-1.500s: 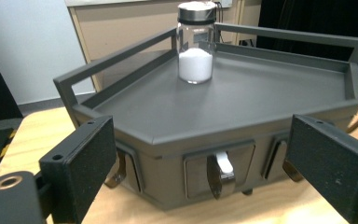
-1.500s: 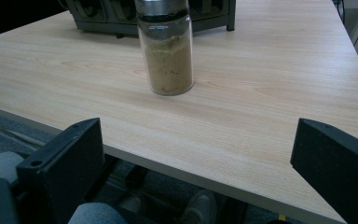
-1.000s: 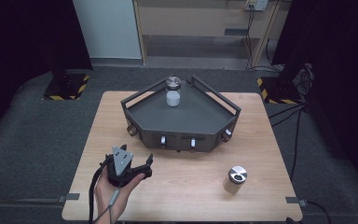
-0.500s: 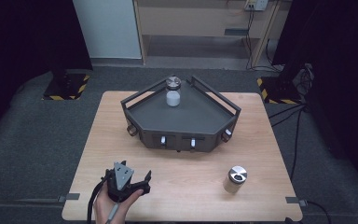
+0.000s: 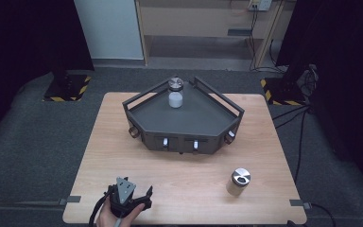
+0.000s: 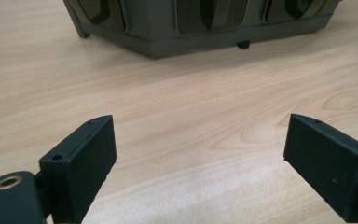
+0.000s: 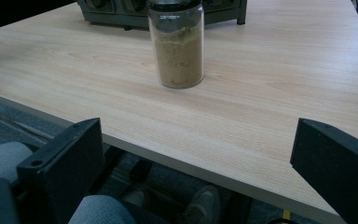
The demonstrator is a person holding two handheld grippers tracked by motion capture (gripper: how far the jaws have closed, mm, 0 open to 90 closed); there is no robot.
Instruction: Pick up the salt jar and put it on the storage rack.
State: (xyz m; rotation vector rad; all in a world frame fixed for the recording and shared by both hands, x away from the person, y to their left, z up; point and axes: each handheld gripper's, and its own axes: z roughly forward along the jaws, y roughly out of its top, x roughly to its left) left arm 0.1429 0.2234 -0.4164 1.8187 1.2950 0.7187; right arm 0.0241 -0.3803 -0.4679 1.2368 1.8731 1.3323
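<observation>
My left gripper (image 5: 125, 201) hovers at the near left tabletop (image 5: 123, 156) edge, fingers spread wide, empty. My right gripper (image 7: 200, 177), below the near edge, gapes equally, empty, facing the glass jar of brown powder (image 7: 176, 44), near right of the dark grey angular tray (image 5: 184, 123).

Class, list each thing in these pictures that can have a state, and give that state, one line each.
left gripper: open, empty, above the table.
right gripper: open, empty, off the table edge.
brown-powder jar: upright, capped, on the table.
white jar: upright, capped, in the tray.
</observation>
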